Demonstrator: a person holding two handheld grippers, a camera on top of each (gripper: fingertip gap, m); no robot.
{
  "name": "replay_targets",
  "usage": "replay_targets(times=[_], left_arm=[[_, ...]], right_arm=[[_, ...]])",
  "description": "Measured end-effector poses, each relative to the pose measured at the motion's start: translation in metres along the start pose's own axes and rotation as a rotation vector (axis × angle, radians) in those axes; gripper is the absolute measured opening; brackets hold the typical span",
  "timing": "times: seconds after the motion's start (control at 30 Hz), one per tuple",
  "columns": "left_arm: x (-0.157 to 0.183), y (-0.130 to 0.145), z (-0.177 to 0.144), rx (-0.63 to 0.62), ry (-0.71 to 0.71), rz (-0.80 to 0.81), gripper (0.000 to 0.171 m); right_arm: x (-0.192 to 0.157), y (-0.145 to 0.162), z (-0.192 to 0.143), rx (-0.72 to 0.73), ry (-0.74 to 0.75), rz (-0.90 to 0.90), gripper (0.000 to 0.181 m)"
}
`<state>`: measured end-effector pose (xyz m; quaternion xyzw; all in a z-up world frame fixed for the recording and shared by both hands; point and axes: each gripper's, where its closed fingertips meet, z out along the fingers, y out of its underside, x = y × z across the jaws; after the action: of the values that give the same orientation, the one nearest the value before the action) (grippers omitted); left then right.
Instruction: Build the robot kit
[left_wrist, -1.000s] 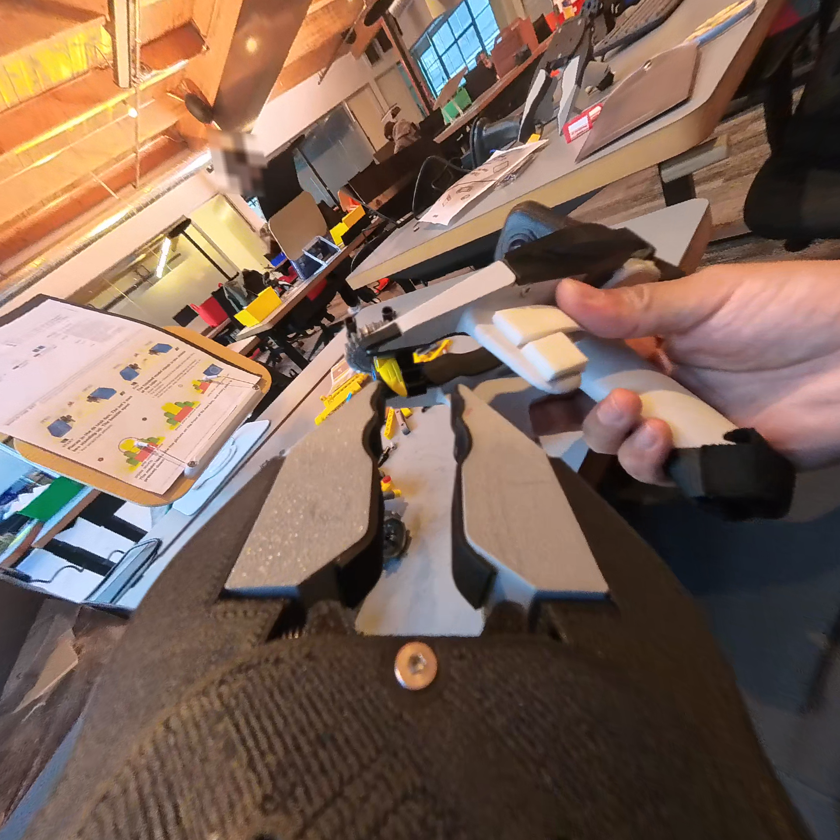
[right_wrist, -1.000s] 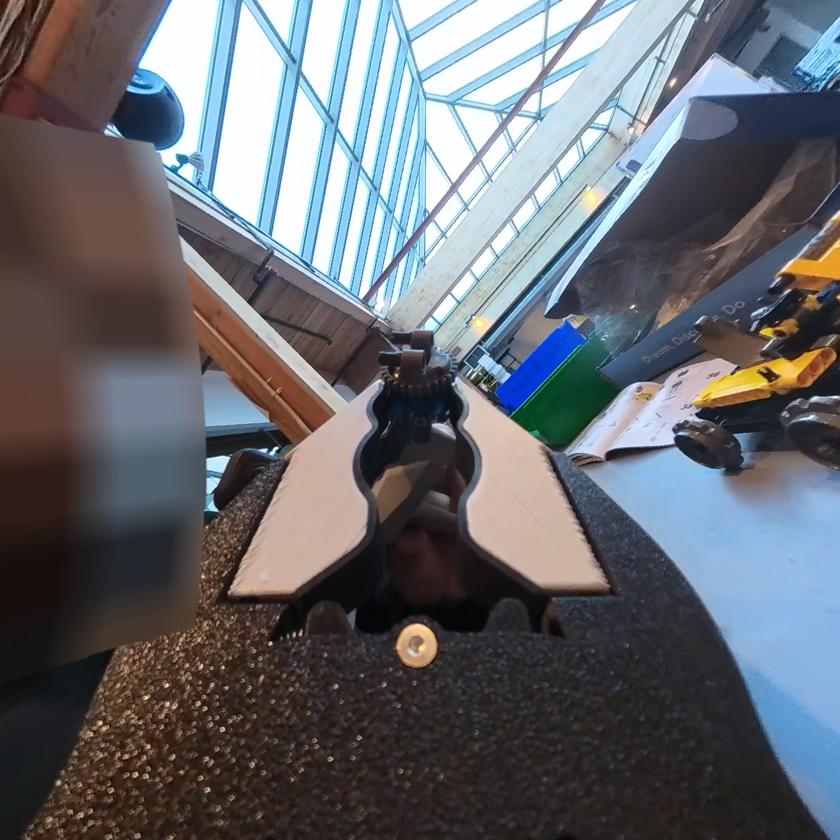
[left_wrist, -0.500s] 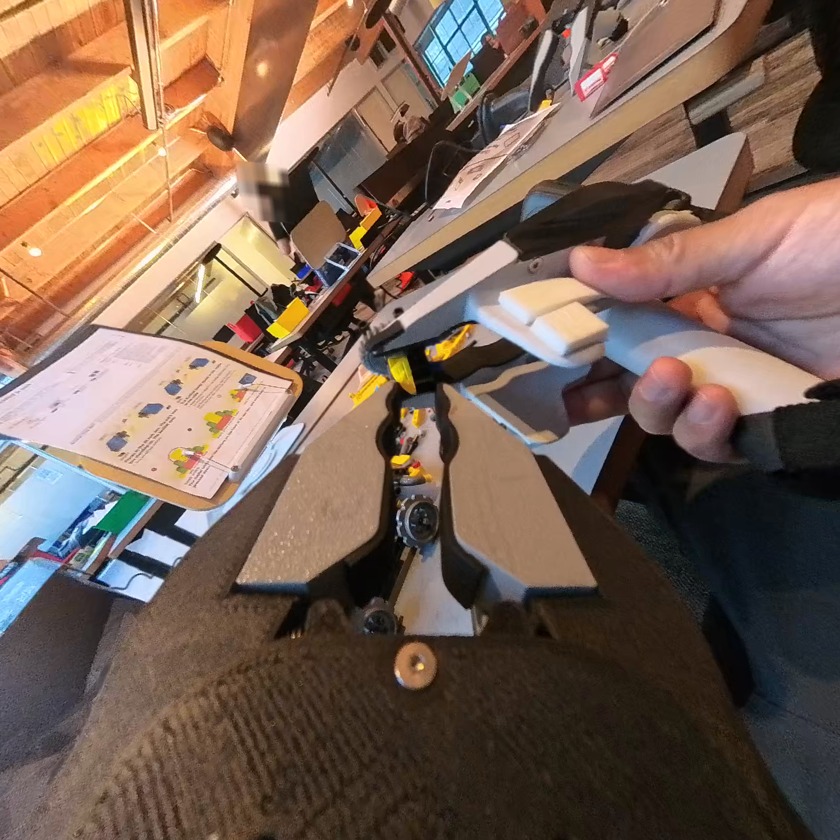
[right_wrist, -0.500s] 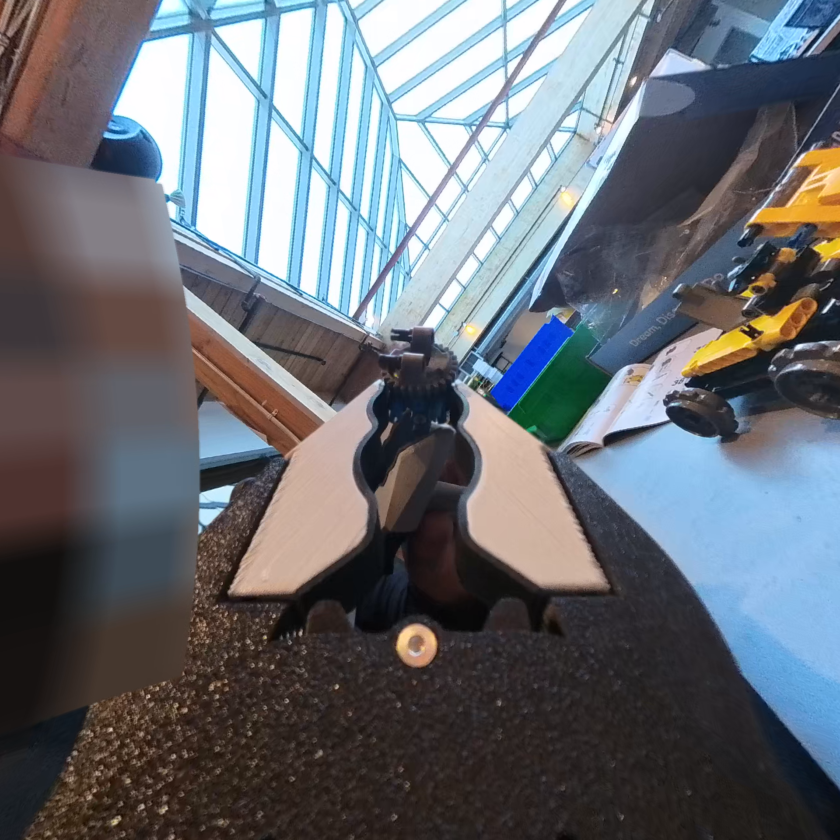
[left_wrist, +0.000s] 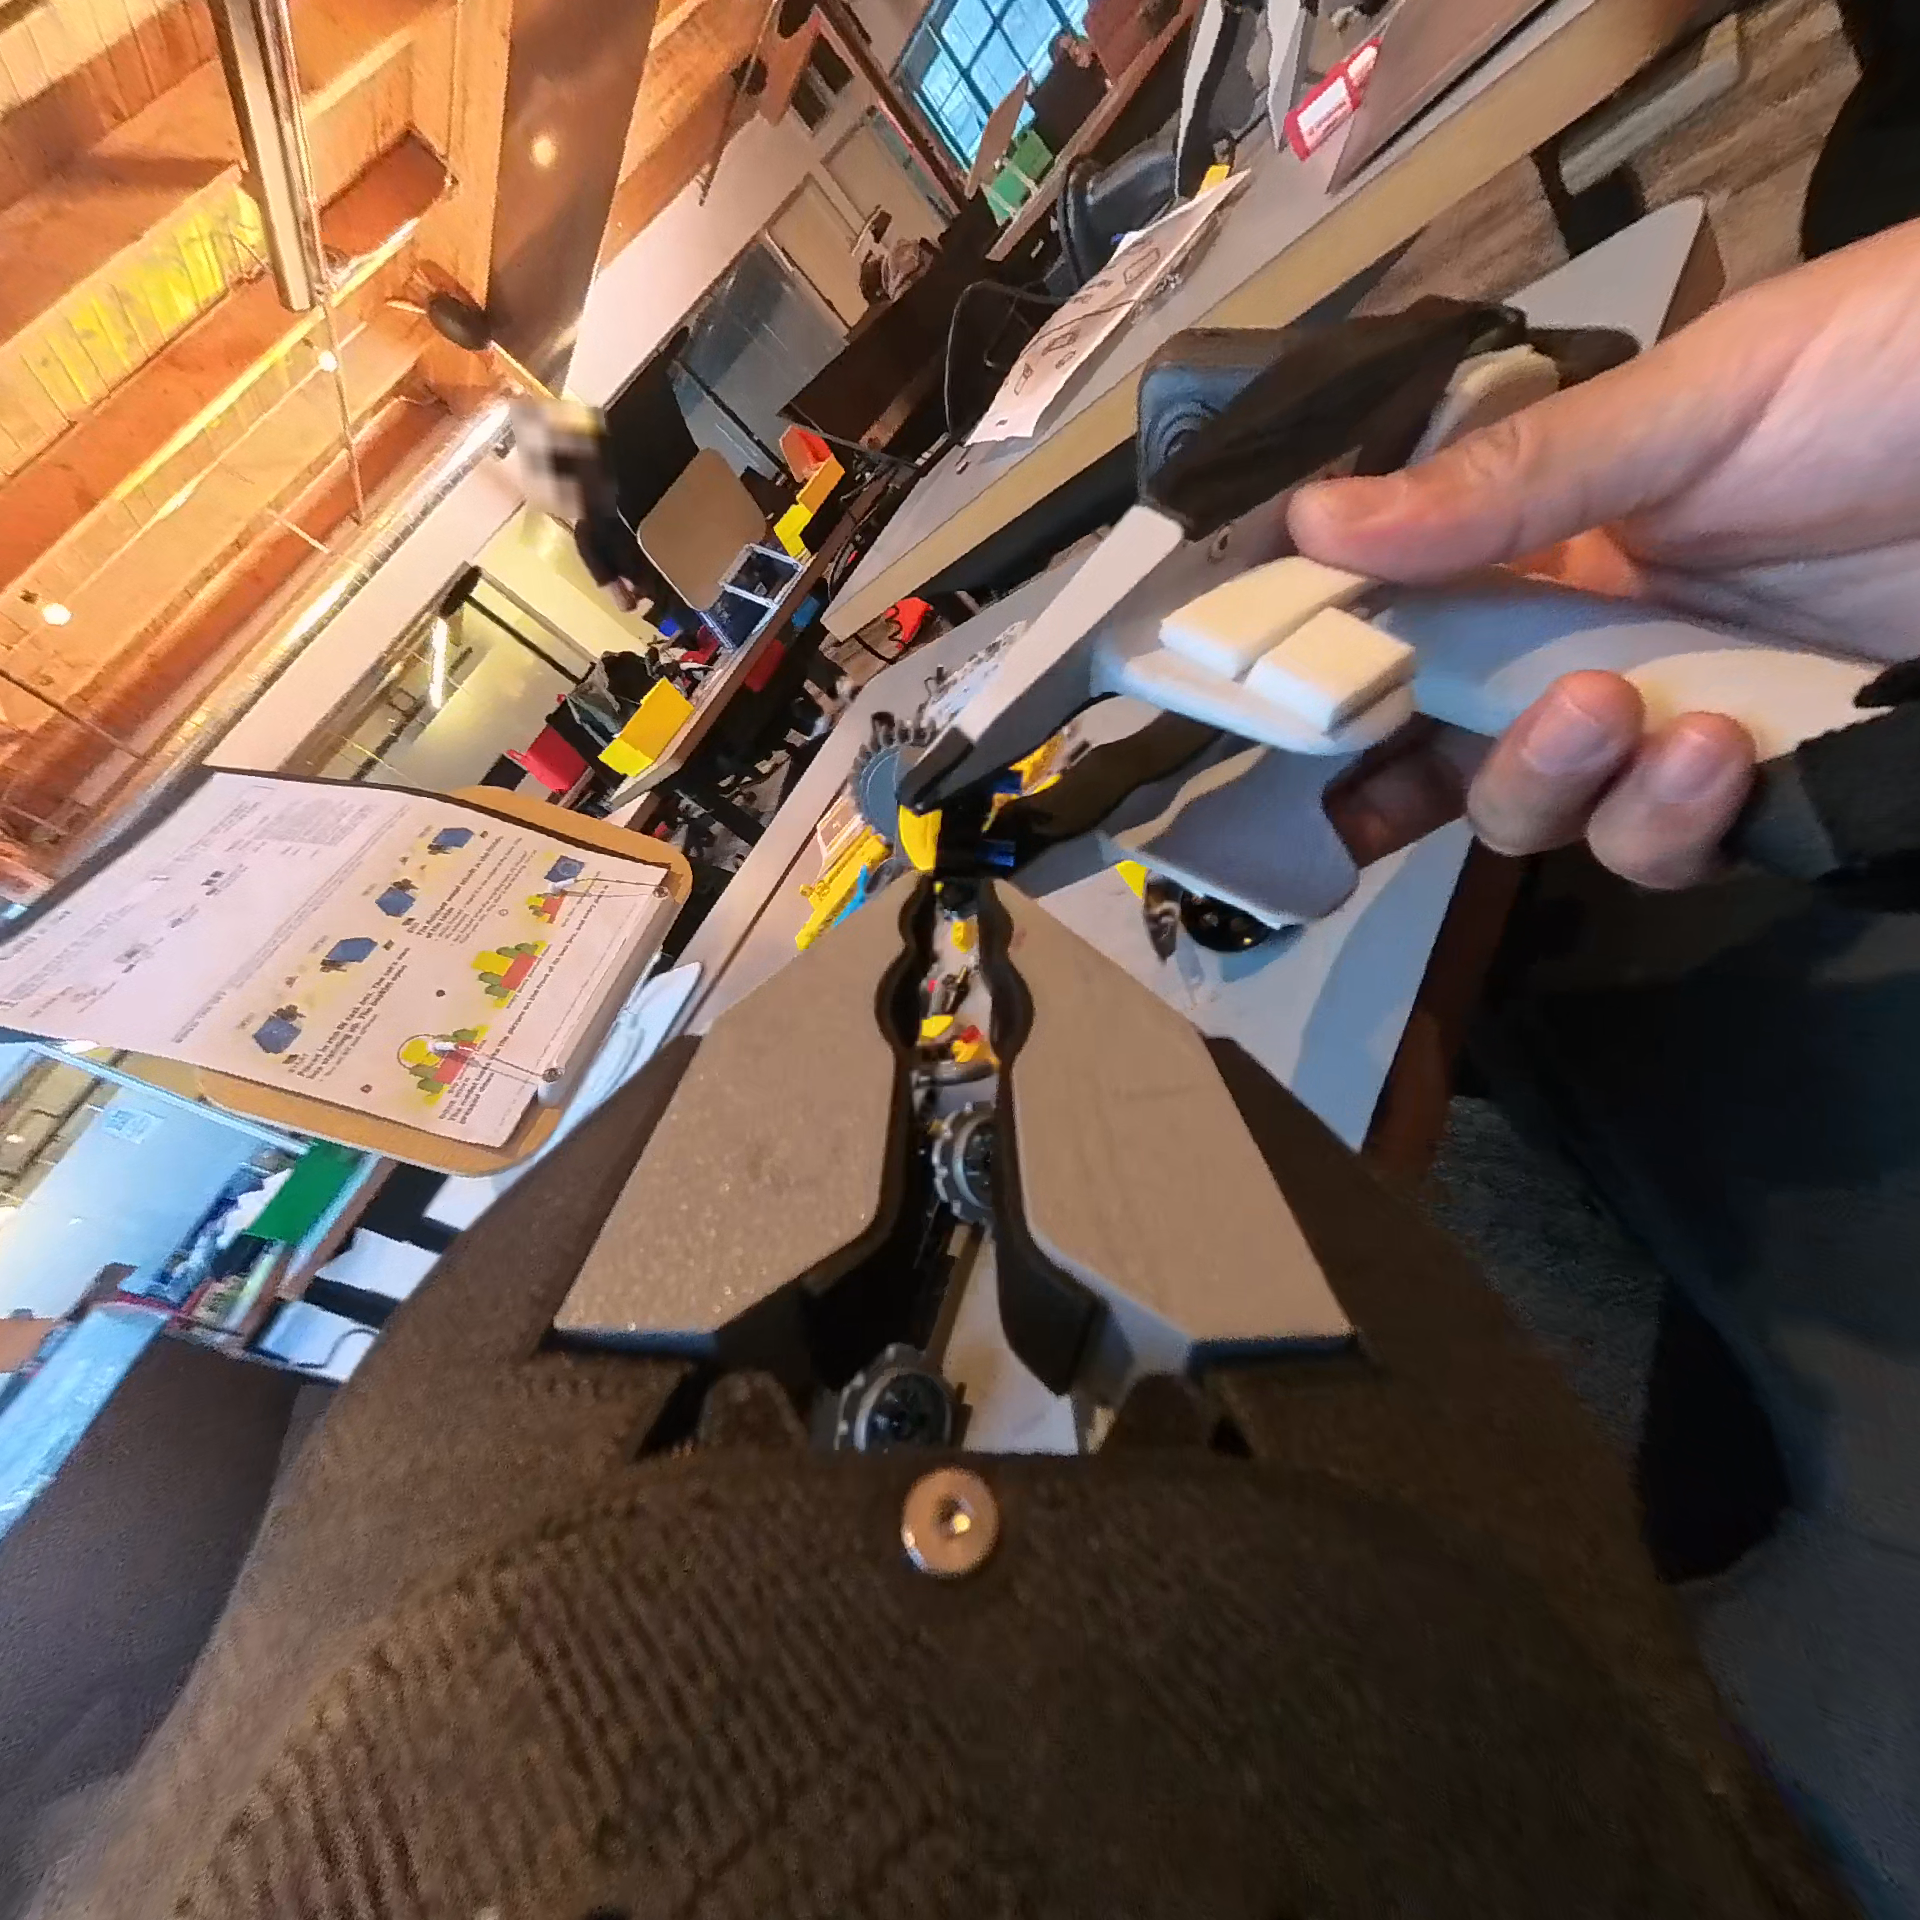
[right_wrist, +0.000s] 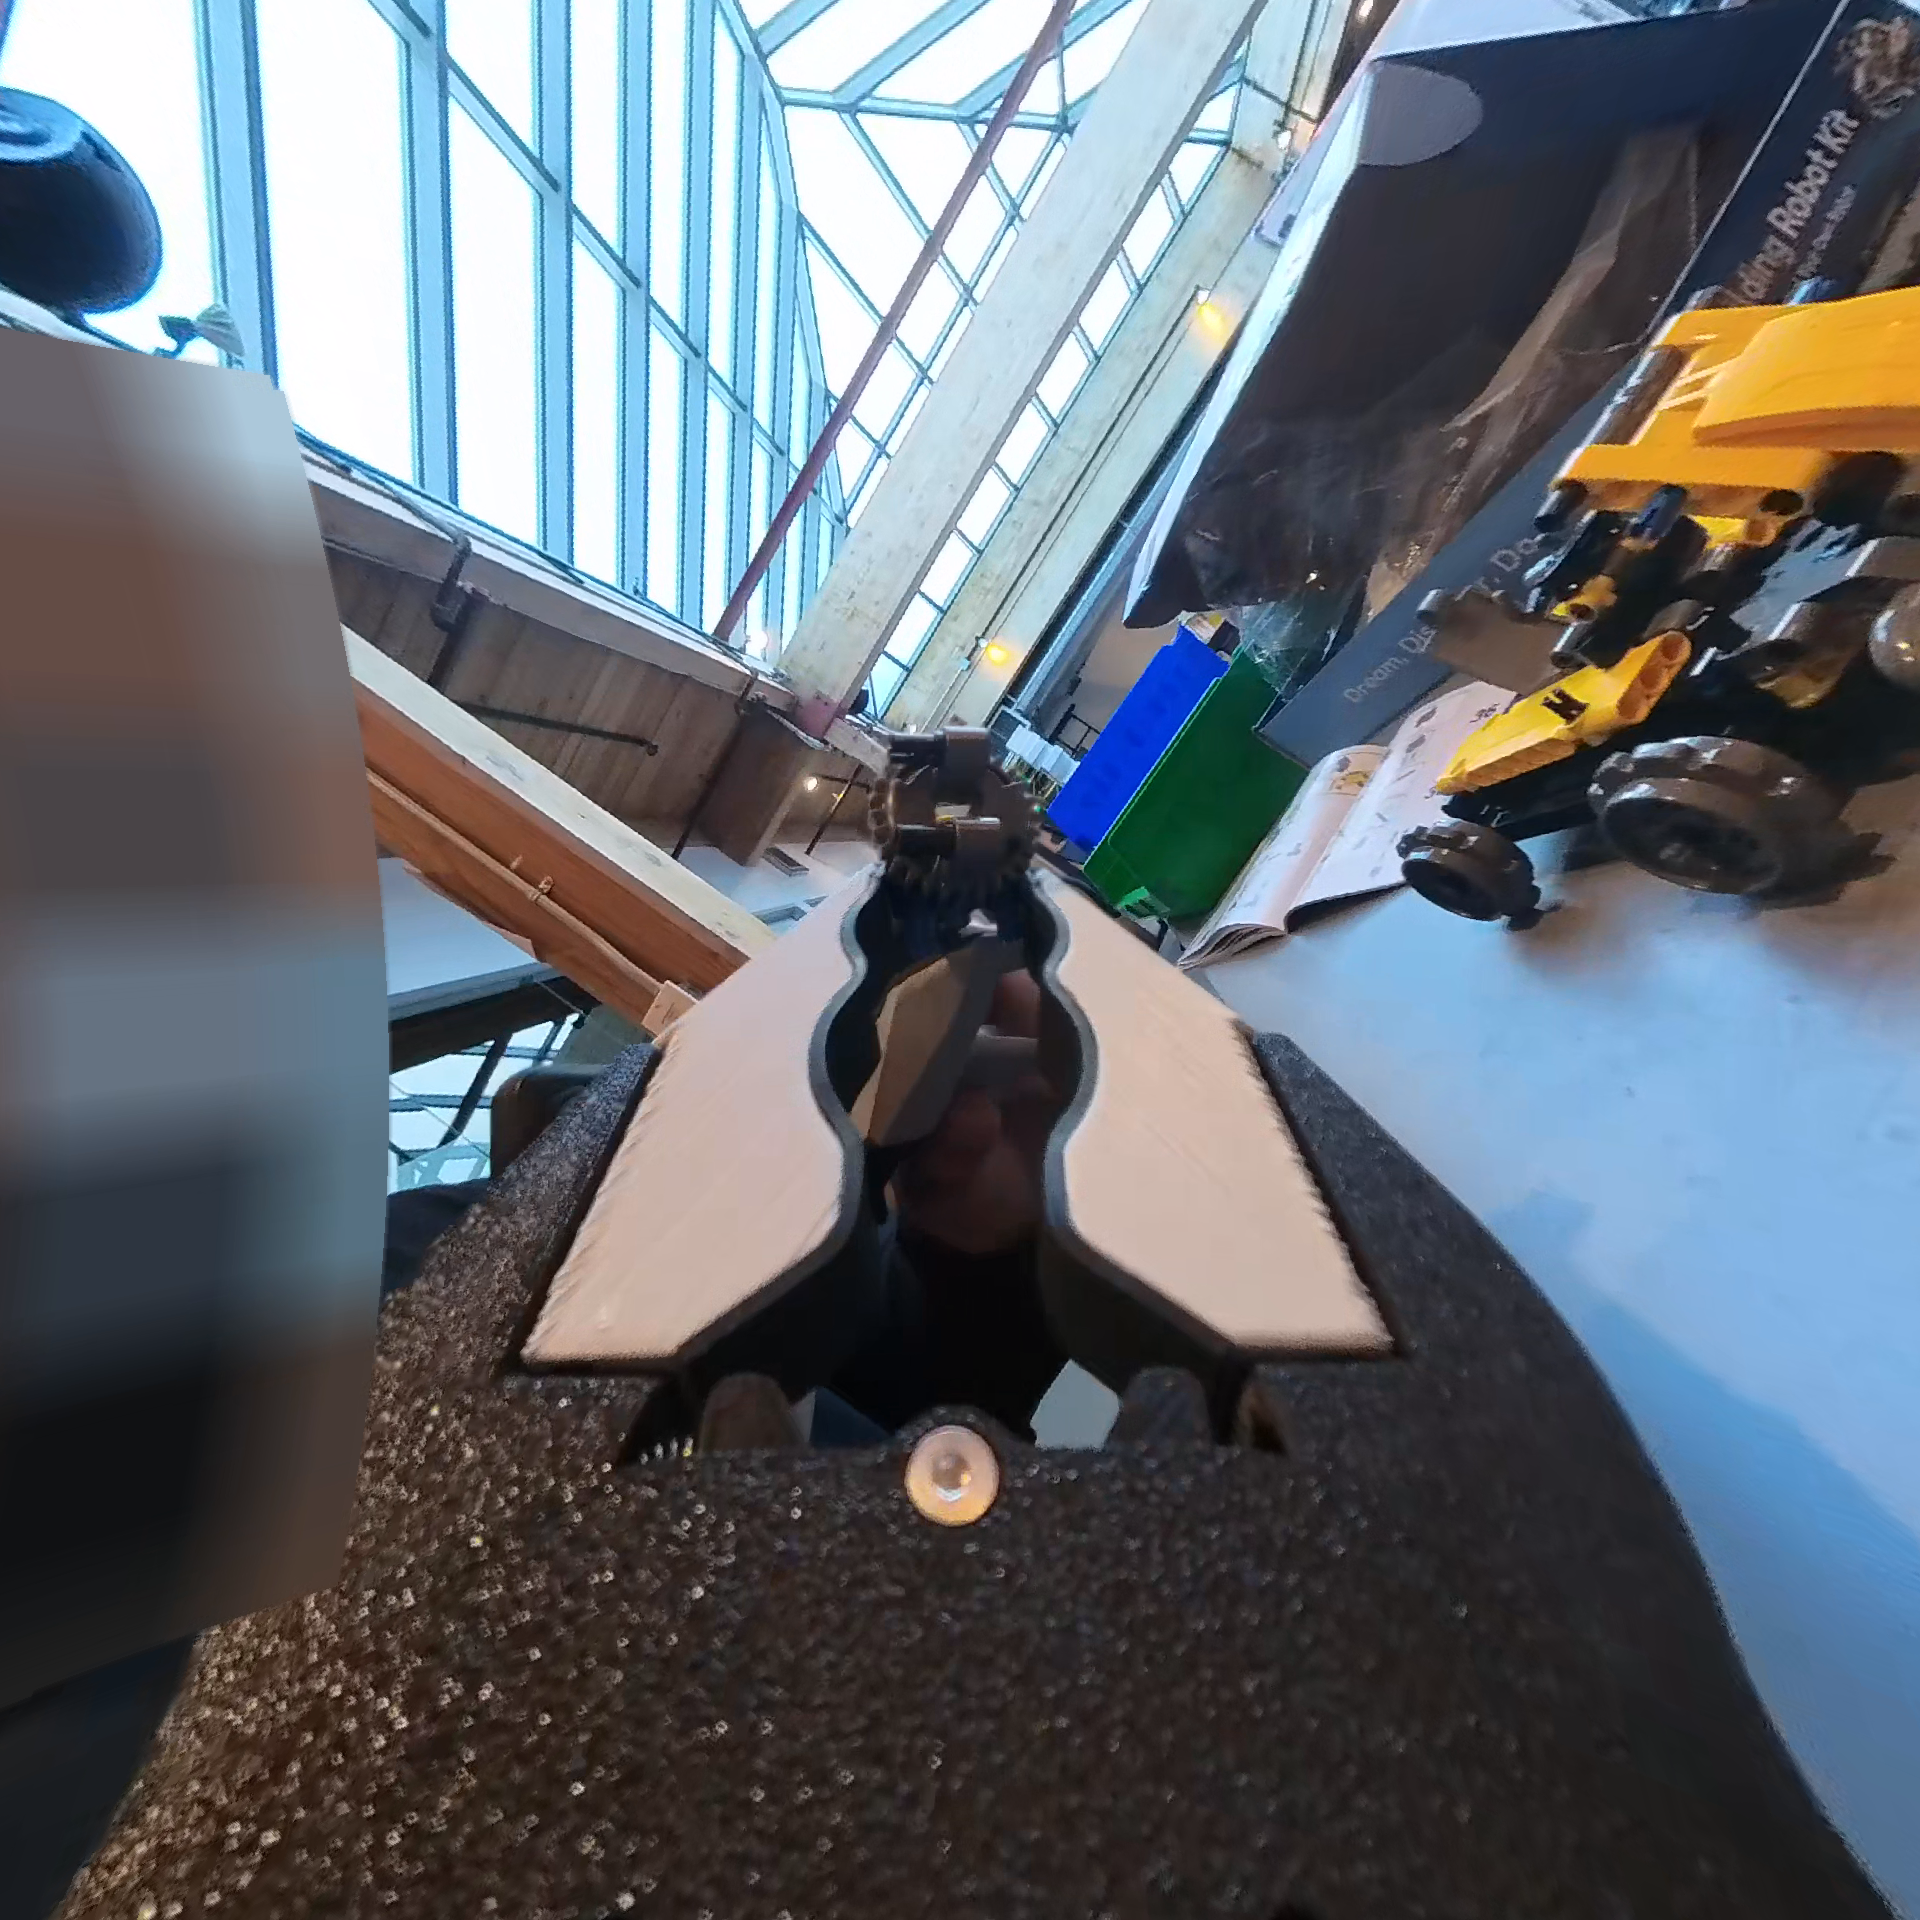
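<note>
Closer now: my left gripper (left_wrist: 954, 914) has narrowed and risen to the gear piece (right_wrist: 951, 821).

My right gripper (right_wrist: 951, 883) pinches that gear piece above the table (right_wrist: 1621, 1122); the left's tips sit just beside it, nearly closed, near the yellow toy truck (right_wrist: 1704, 665).

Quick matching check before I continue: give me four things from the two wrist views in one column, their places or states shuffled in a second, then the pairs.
1. right gripper
2. yellow toy vehicle
3. instruction sheet on clipboard
4. open booklet

A. lying on the table beside the green bin
B. standing on the table in front of the dark box
C. shut on a small gear assembly
D. propped up at the left in the left wrist view

Pairs: 1-C, 2-B, 3-D, 4-A
</note>
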<state>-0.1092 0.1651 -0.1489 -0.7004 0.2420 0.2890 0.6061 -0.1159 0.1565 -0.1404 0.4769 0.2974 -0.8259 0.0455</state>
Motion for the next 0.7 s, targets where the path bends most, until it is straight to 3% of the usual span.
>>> replay_targets(times=[0.17, 0.57, 0.7], left_arm=[[0.000, 0.000, 0.000, -0.008, -0.039, 0.108, 0.026], [0.002, 0.002, -0.002, -0.018, -0.041, 0.168, 0.013], [-0.002, -0.001, -0.006, 0.041, 0.016, 0.007, 0.013]], right_arm=[[0.005, -0.002, -0.002, 0.007, 0.022, 0.010, 0.026], [0.009, 0.012, 0.004, -0.058, 0.046, -0.008, 0.025], [0.004, 0.013, 0.004, -0.110, 0.042, -0.040, 0.028]])
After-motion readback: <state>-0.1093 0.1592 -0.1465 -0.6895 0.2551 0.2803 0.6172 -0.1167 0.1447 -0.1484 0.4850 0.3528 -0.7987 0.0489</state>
